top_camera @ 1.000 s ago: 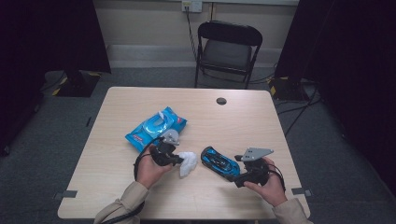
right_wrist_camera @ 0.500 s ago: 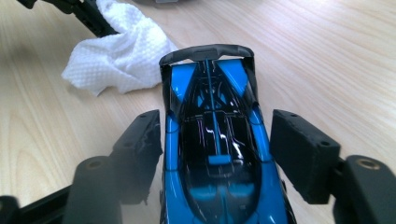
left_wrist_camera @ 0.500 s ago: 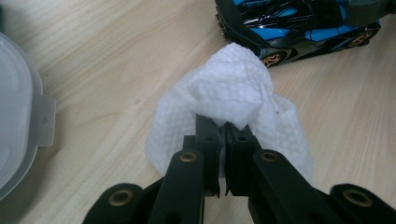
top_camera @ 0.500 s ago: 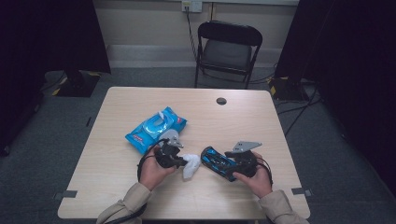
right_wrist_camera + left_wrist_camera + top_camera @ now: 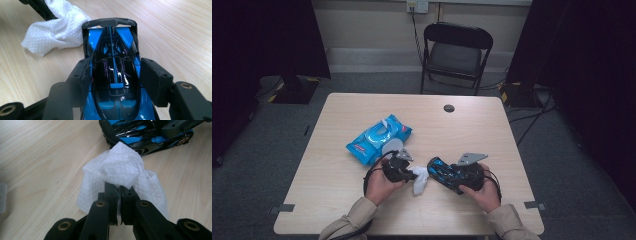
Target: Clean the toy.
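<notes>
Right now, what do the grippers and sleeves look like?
Both grippers, left gripper and right gripper, are matte black with two blocky jaws, brass-coloured pivot rivets and trailing black cables. Each carries a grey three-cornered plate on top. The person's sleeves are khaki-beige.

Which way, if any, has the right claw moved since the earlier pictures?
Yes. In the high view the right claw has shifted left onto the toy car, away from the table's right edge.

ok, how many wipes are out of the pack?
1. A white wipe is pinched in the left gripper, right beside the blue toy car. The wipe pack lies behind on the table; any wipes inside are hidden.
</notes>
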{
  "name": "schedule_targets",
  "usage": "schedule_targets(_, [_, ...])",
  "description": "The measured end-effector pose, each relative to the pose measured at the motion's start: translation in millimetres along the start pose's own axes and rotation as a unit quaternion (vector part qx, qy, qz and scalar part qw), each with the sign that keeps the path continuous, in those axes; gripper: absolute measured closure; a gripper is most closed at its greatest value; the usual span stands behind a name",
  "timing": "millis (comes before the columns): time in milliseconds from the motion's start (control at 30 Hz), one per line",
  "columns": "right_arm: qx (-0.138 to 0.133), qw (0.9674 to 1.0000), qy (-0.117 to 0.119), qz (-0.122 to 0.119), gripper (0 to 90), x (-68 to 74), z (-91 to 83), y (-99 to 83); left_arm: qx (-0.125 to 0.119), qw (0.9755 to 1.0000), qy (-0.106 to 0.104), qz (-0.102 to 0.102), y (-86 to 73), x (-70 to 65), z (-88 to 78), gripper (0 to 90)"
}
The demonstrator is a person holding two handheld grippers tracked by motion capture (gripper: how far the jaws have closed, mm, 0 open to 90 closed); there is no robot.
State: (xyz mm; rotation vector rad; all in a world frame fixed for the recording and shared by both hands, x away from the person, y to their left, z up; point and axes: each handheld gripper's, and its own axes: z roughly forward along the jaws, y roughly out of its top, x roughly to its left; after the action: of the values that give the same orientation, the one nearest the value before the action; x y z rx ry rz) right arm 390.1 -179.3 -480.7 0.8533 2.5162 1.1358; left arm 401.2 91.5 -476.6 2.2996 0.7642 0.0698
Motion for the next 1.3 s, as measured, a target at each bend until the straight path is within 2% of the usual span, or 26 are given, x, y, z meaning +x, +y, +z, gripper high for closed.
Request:
schedule_targets(333, [-0.001,1.0000,-0.004,0.005,42.7,1.1,0.3,0.0,0.002,0.9999,-0.015,0.008,7.0,-15.4,19.0,85.0])
schedule_targets(600, [-0.004,1.0000,-0.007,0.003,42.8,1.7,0.1,-1.0,0.015,0.9997,-0.015,0.009,17.1,-19.2,27.9,81.5])
schedule_targets(733, [-0.006,1.0000,-0.006,0.004,42.7,1.7,0.5,-1.4,0.013,0.9998,-0.015,0.007,17.5,-20.7,29.0,84.9])
schedule_targets(1033, [-0.006,1.0000,-0.006,0.003,42.7,2.1,2.4,0.1,0.006,0.9993,-0.032,0.018,20.8,-38.2,37.6,86.1])
schedule_targets(1100, [-0.007,1.0000,-0.006,0.004,42.7,1.8,2.7,0.2,0.000,0.9992,-0.038,0.011,21.4,-41.5,40.1,86.2])
schedule_targets(1300, [-0.008,0.9999,-0.003,0.005,42.7,1.3,3.2,0.1,0.001,0.9986,-0.050,0.021,25.9,-53.0,47.0,86.4])
